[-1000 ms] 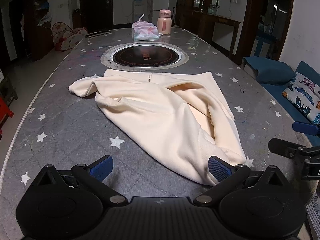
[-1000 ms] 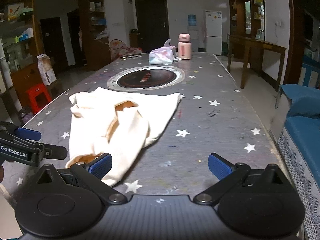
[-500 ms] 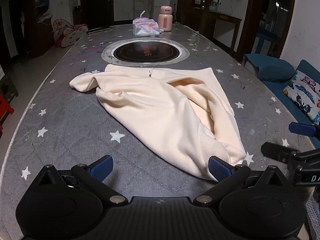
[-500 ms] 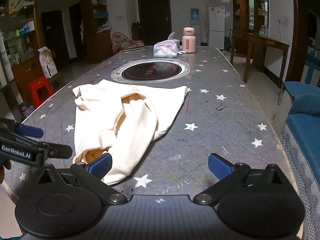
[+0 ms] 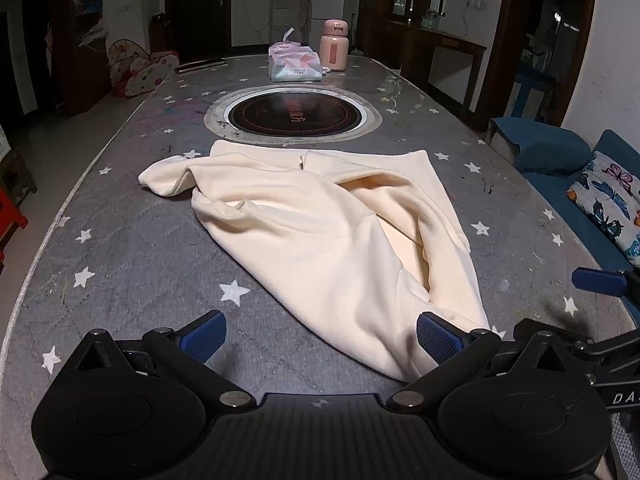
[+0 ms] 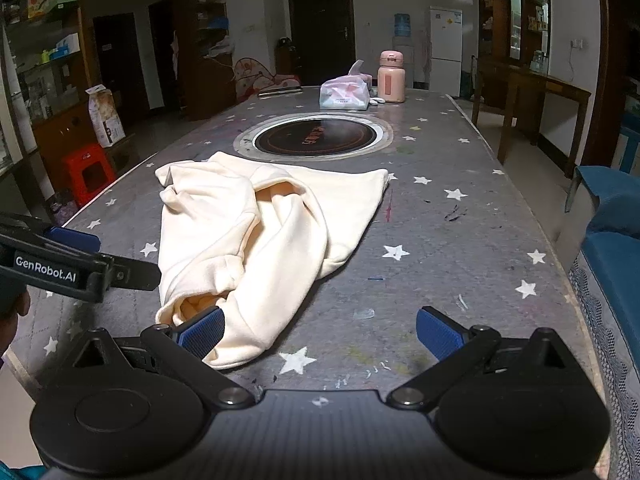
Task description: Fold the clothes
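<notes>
A cream sweatshirt [image 5: 320,232] lies crumpled on the grey star-patterned table [image 5: 132,264]; it also shows in the right wrist view [image 6: 256,236]. My left gripper [image 5: 320,336] is open and empty above the table's near edge, its right fingertip over the garment's near corner. My right gripper [image 6: 320,332] is open and empty, its left fingertip at the garment's near hem. Each gripper shows in the other's view: the right one [image 5: 600,304] at the right edge, the left one [image 6: 80,260] at the left edge.
A round black cooktop [image 5: 294,114] is set in the table beyond the garment. A tissue pack [image 5: 294,64] and a pink flask [image 5: 334,50] stand at the far end. A blue sofa [image 6: 616,264] runs along the right. A red stool [image 6: 86,172] stands left.
Both grippers have drawn back a little from the table and tilted, so the garment sits slightly farther in view. The garment itself has not moved. Both stay open.
</notes>
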Tool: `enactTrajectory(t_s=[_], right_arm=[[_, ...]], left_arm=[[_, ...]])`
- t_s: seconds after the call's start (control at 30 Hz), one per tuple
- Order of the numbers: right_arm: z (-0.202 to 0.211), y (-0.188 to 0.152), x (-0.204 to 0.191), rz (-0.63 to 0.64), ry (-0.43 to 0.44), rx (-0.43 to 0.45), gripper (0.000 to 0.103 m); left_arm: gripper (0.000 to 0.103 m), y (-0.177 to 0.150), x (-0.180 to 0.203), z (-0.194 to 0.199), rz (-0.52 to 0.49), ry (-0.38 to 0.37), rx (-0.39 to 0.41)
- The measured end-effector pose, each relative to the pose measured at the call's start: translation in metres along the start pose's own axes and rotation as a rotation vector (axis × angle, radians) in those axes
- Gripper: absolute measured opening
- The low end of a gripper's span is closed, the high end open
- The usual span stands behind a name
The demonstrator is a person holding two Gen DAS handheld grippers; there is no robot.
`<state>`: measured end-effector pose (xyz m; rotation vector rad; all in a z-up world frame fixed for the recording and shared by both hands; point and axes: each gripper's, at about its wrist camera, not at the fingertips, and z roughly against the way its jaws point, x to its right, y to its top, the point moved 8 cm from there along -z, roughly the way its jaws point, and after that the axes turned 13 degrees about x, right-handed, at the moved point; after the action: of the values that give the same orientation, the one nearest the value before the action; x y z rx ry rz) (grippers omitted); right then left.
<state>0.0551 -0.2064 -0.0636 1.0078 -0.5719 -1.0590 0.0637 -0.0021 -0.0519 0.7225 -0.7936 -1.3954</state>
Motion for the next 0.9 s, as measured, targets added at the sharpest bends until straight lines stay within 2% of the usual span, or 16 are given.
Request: enactTrajectory(t_s=[0.37,0.9], right_arm=[[-0.006,0.004,-0.008,0.018,0.016,-0.013,0.103],[0.008,-0.022,-0.024,0.038,0.029,-0.081,0.103]], left_arm=[[0.103,0.000,0.002,-0.009,-0.004,0.005,-0.026],[0.103,-0.026,0.010,0.015,-0.013,0.020,-0.062]])
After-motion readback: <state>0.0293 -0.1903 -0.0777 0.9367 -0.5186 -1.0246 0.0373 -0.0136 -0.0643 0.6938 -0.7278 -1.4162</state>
